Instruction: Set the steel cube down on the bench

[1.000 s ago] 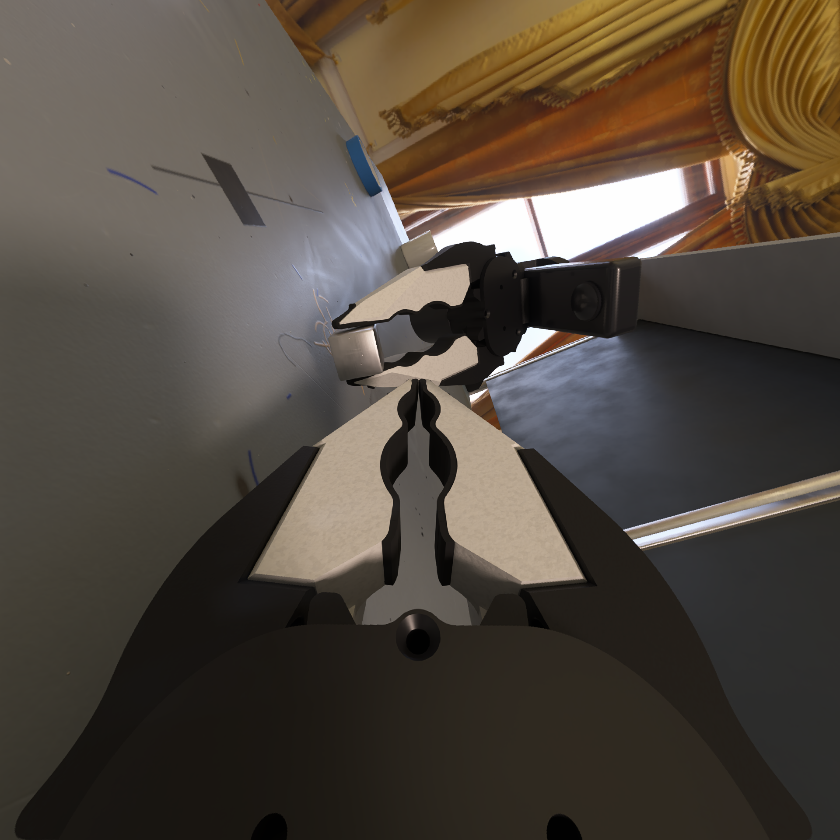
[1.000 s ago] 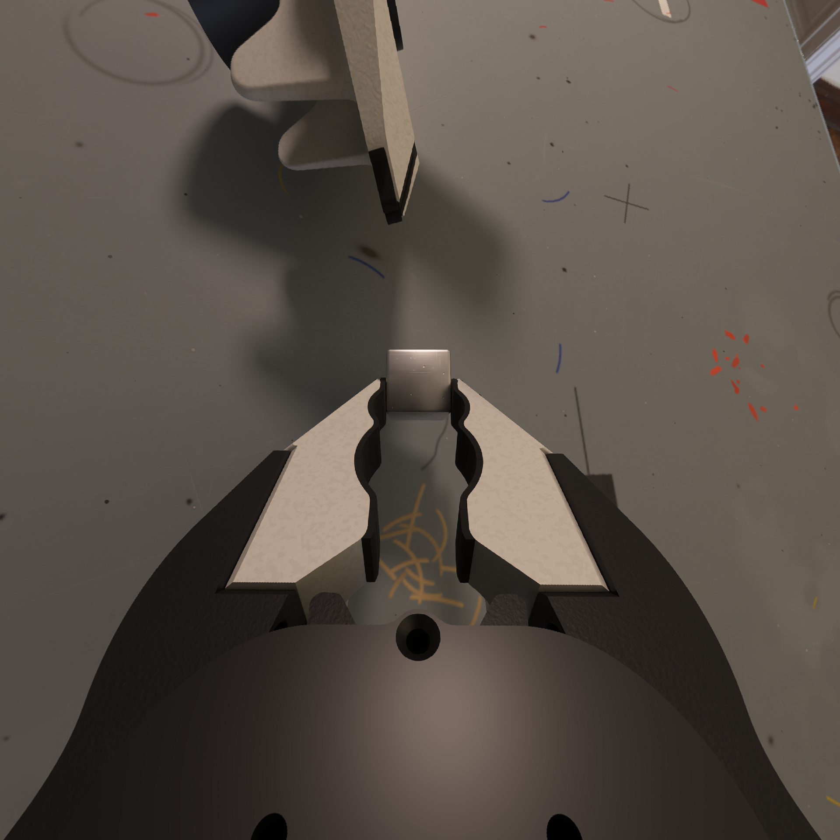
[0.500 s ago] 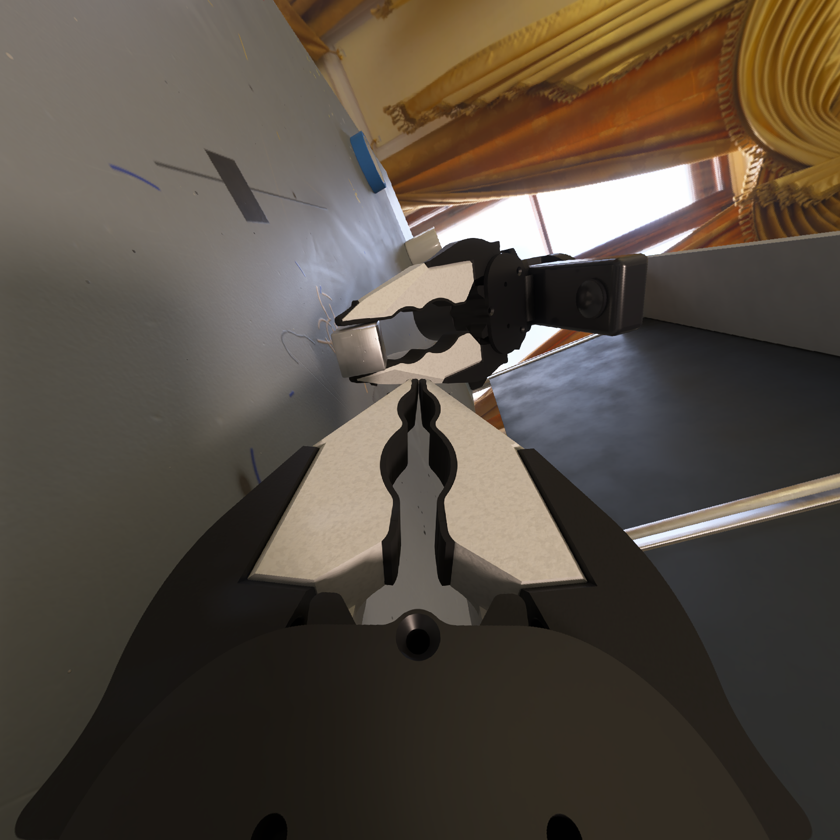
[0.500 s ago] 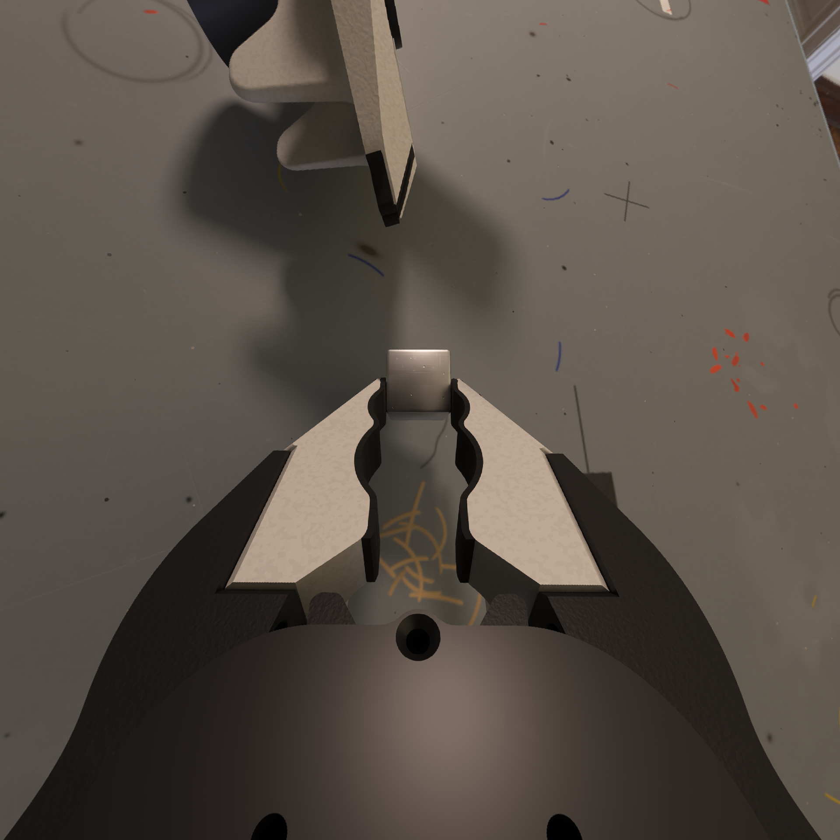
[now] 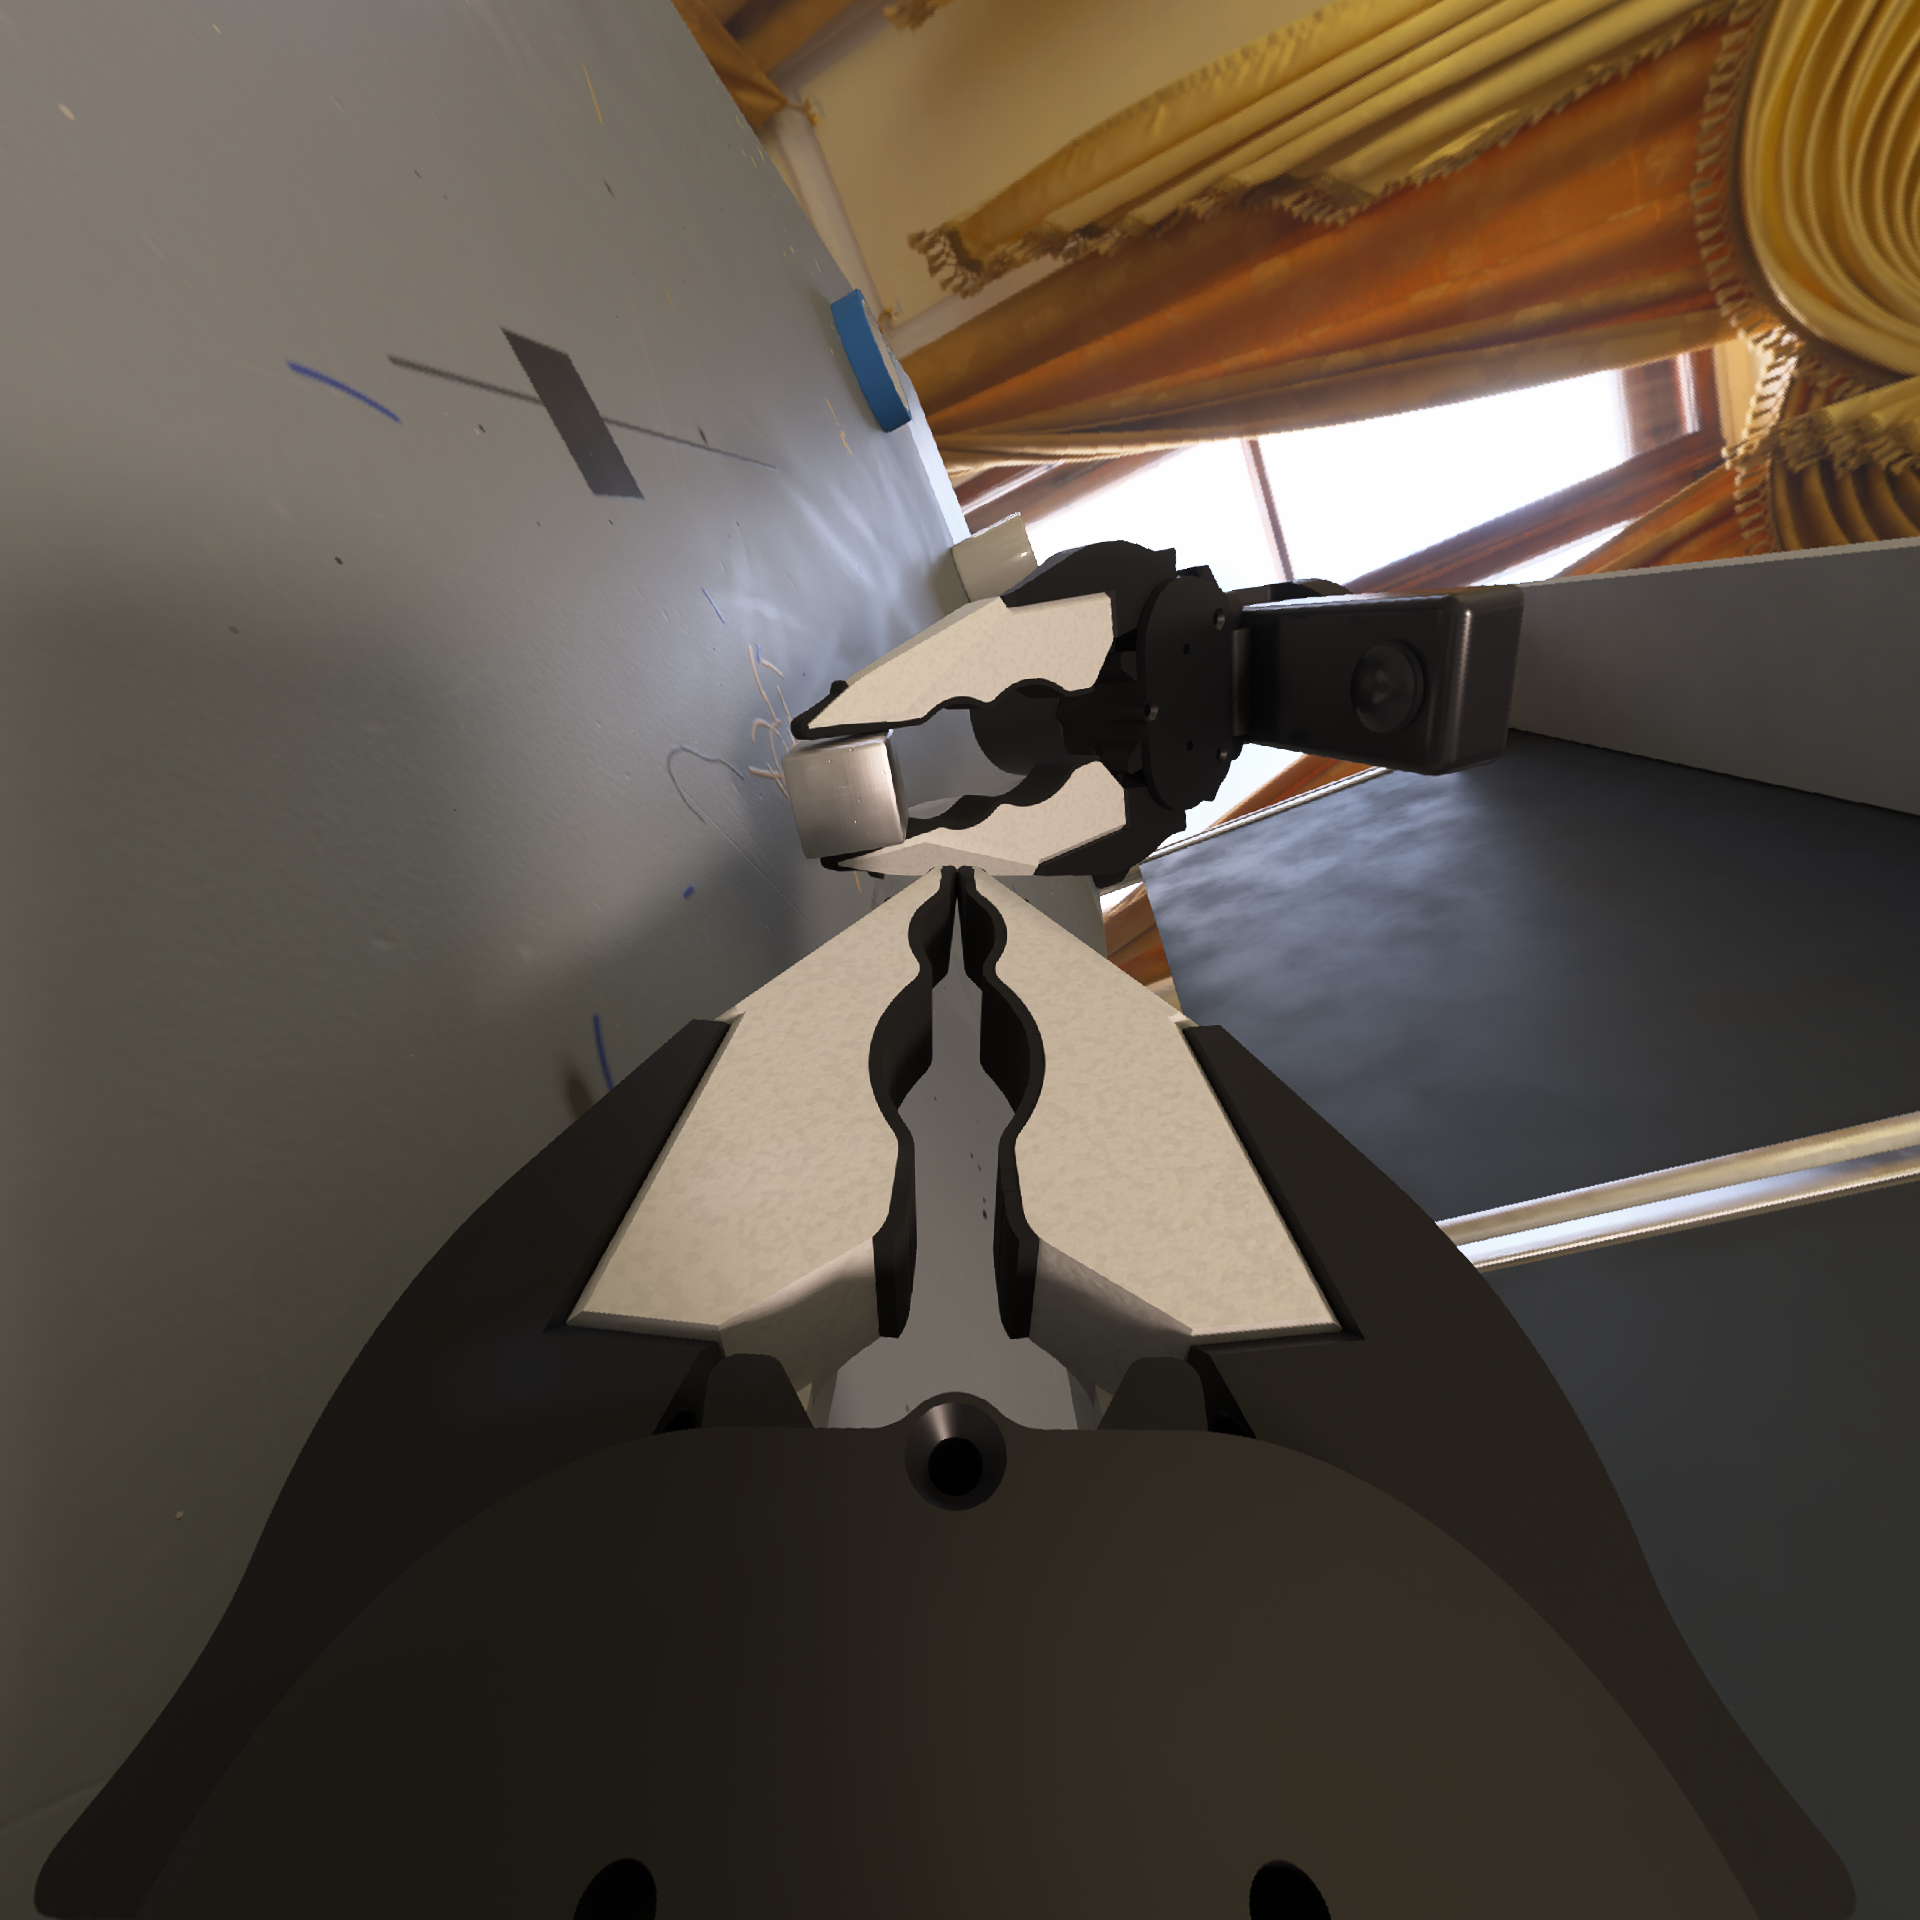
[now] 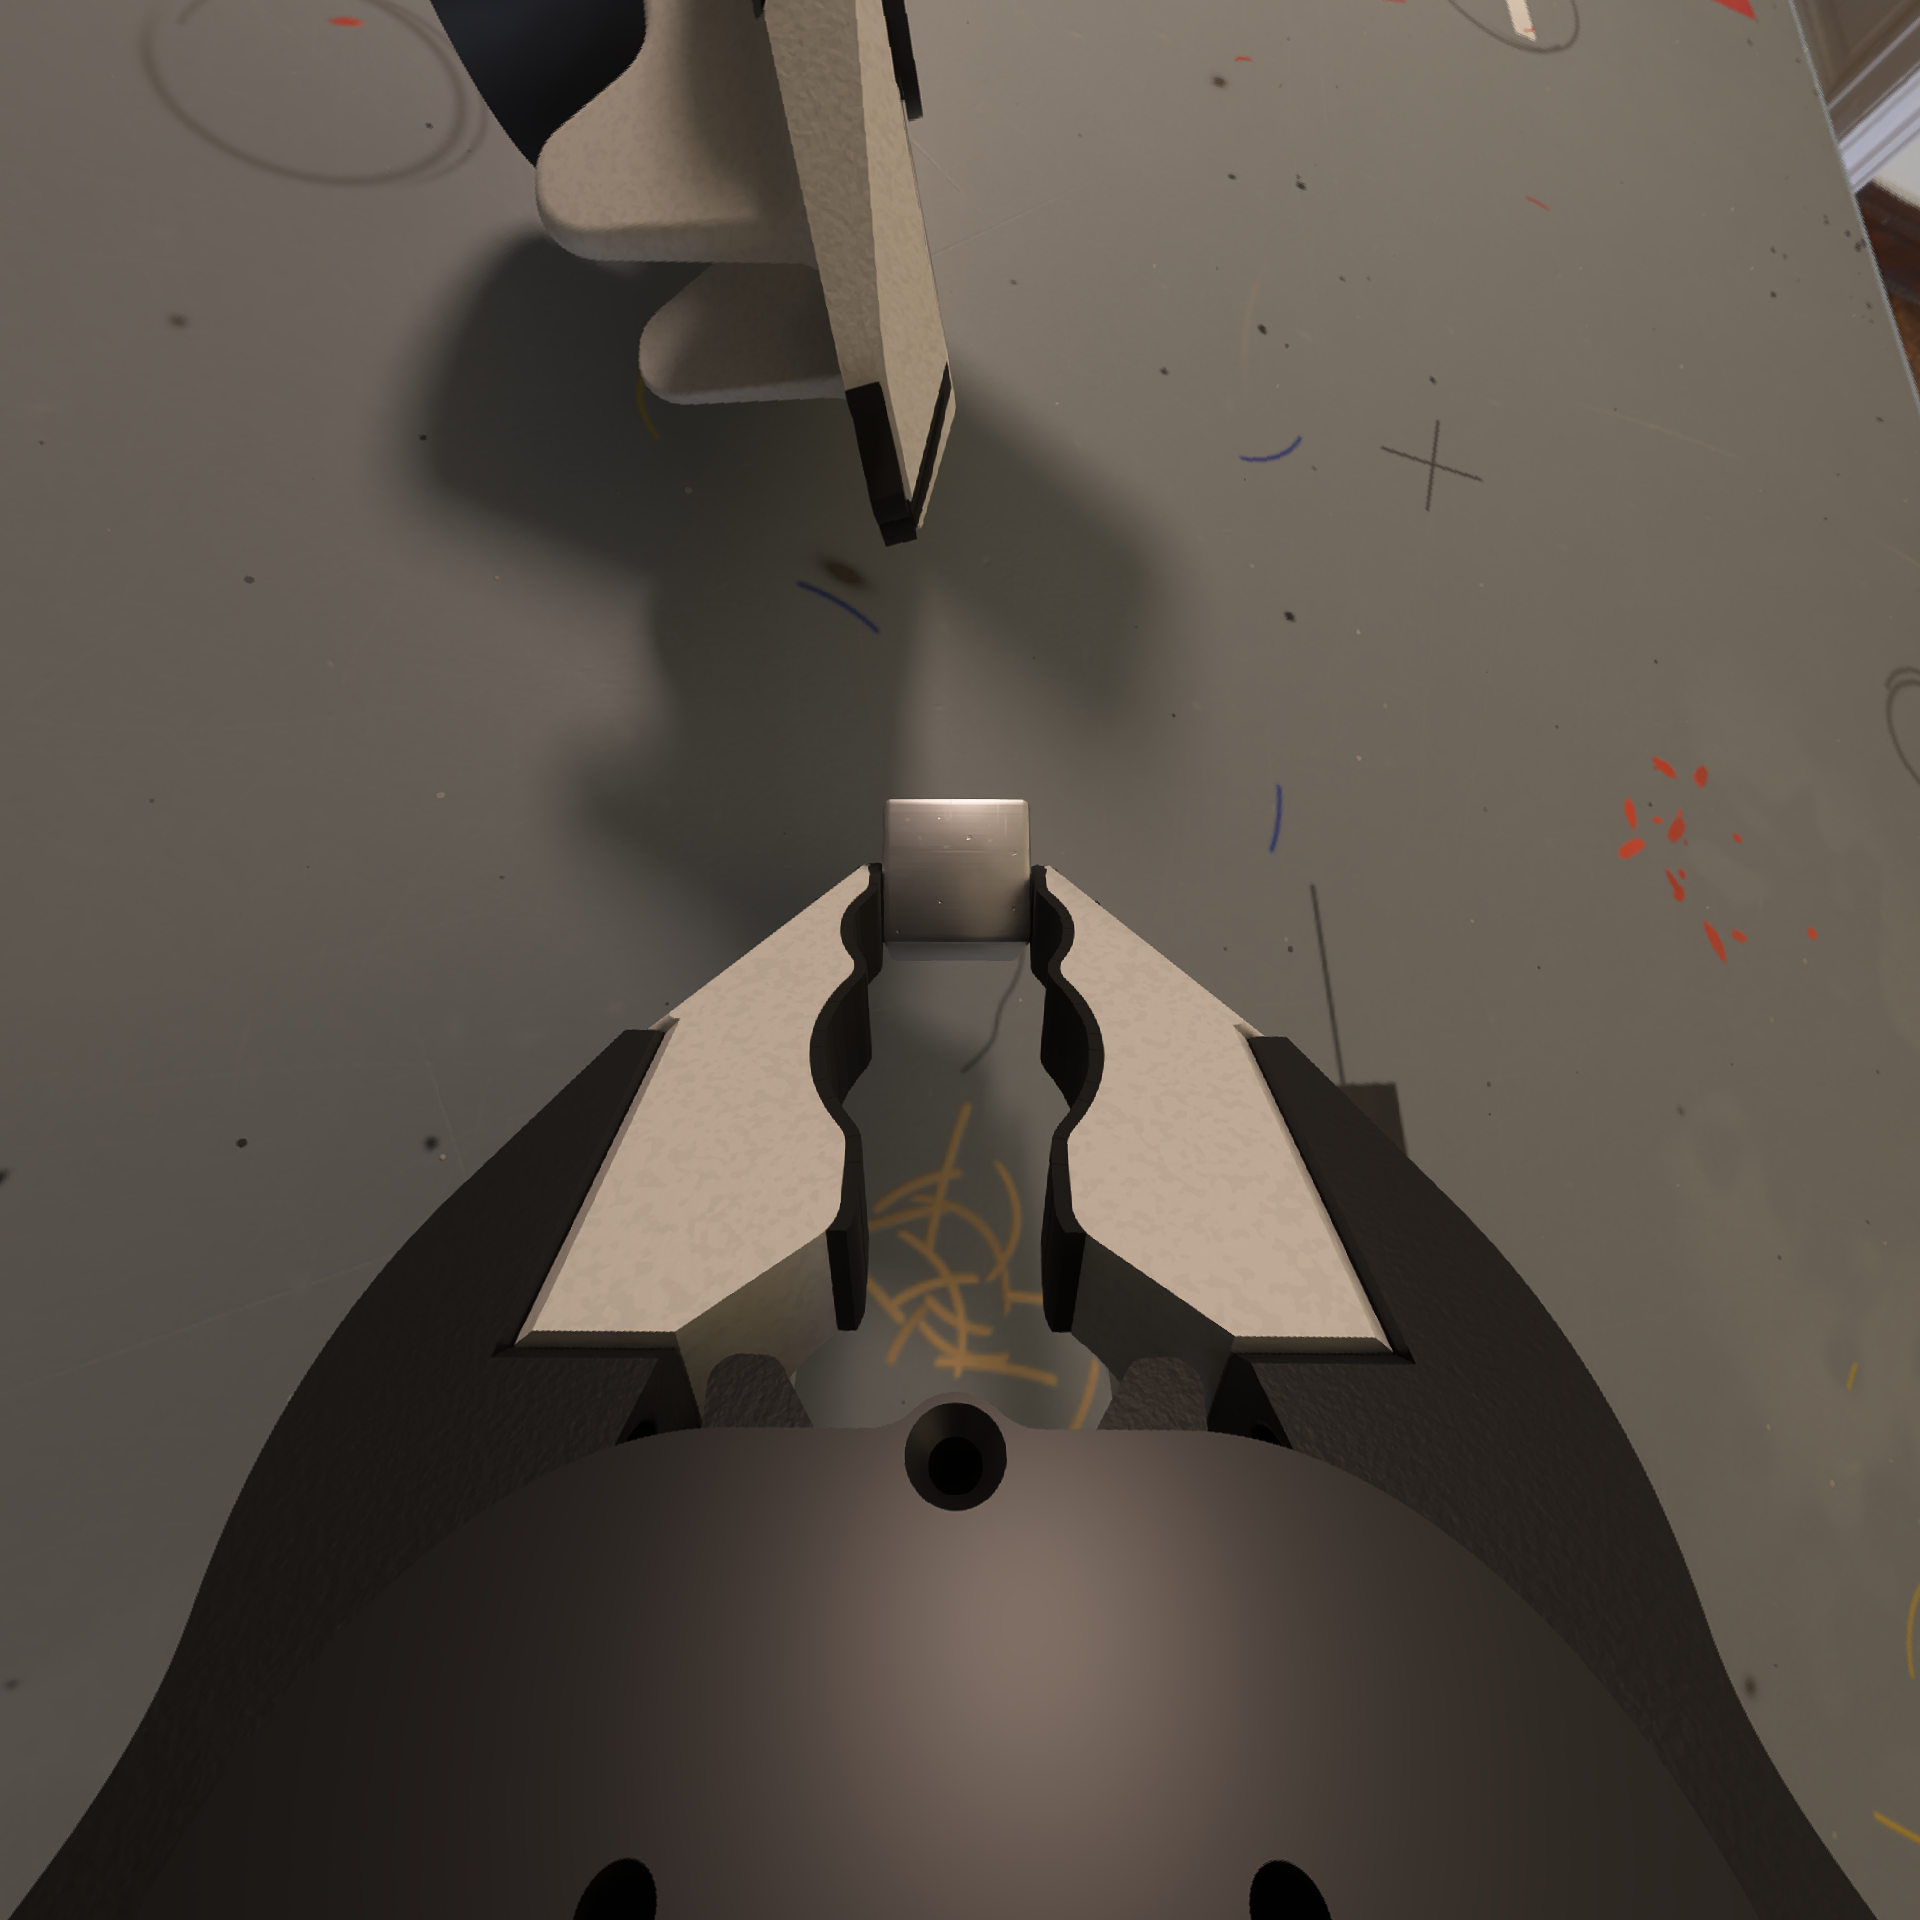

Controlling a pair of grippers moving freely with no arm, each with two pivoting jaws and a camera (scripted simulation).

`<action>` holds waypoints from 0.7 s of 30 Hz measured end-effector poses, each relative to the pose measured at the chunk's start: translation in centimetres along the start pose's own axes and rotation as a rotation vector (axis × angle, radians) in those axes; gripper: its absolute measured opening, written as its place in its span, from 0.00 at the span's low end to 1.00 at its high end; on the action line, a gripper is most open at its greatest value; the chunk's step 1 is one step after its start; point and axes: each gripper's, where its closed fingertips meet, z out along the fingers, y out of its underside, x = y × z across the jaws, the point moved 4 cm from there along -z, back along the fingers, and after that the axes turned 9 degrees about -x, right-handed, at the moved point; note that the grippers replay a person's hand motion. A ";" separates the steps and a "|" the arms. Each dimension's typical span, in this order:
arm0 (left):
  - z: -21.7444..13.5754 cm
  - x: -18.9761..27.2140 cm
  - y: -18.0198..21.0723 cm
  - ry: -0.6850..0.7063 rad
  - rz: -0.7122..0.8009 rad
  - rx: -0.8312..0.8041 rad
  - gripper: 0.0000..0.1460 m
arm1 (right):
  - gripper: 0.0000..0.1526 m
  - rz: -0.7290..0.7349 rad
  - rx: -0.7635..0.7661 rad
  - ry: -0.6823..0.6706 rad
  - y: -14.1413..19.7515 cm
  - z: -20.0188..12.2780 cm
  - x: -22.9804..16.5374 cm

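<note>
The right tongs (image 6: 956,888) are clamped on the steel cube (image 6: 954,883), which sits between the two black fingertip pads with its front half projecting past the tips. In the left wrist view the right tongs (image 5: 852,790) point toward the grey counter (image 5: 312,727), and the steel cube (image 5: 844,798) is held at their tips, close to the counter surface; contact between cube and counter cannot be confirmed from either view.

The left tongs (image 5: 954,883) are together, the tips meeting with nothing between them. They point at the lower finger of the right tongs, just beside it. In the right wrist view the left tongs (image 6: 902,509) enter from the top edge, tips directed at the steel cube but apart from it.

The grey counter (image 6: 1558,623) bears scattered marks: a patch of orange scribbles (image 6: 956,1278) visible between the fingers of the right tongs, red flecks (image 6: 1683,852) to the right, and a thin pencilled cross (image 6: 1432,465). A blue block (image 5: 871,358) and a small white block (image 5: 992,561) lie near the counter's far edge. Gold and orange curtains (image 5: 1351,260) hang around a bright window (image 5: 1444,488) beyond.
</note>
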 end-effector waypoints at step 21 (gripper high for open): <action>0.1 -0.4 0.0 -0.031 -0.014 0.007 0.00 | 0.18 0.004 0.002 0.013 0.1 -0.2 0.3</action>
